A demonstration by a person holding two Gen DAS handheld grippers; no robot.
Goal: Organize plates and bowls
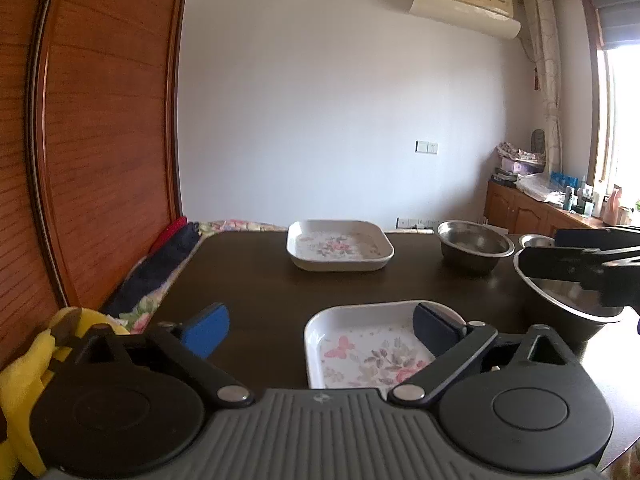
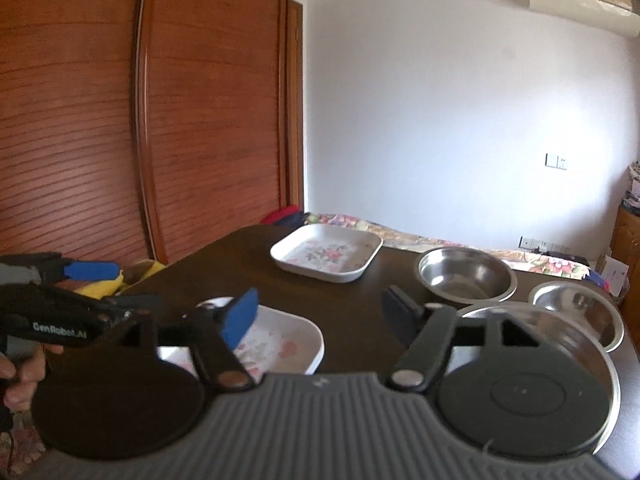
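Note:
Two white square plates with flower prints lie on the dark table (image 1: 260,272): a near plate (image 1: 360,344) (image 2: 296,340) and a far plate (image 1: 340,244) (image 2: 326,254). To the right stand a medium steel bowl (image 1: 474,244) (image 2: 466,276), a small steel bowl (image 2: 580,312) and a large steel bowl (image 1: 568,300) (image 2: 560,332). My left gripper (image 1: 322,332) is open just above the near plate, its dark right finger over the plate's right corner, gripping nothing. My right gripper (image 2: 320,318) is open between the near plate and the large bowl, which lies under its right side.
Wooden wardrobe doors (image 1: 100,140) rise at the left. A bed with a floral cover (image 2: 400,236) runs behind the table. Yellow cloth (image 1: 24,380) sits by the left gripper. A person's hand (image 2: 20,376) holds the left gripper's handle. A cluttered cabinet (image 1: 540,204) stands at far right.

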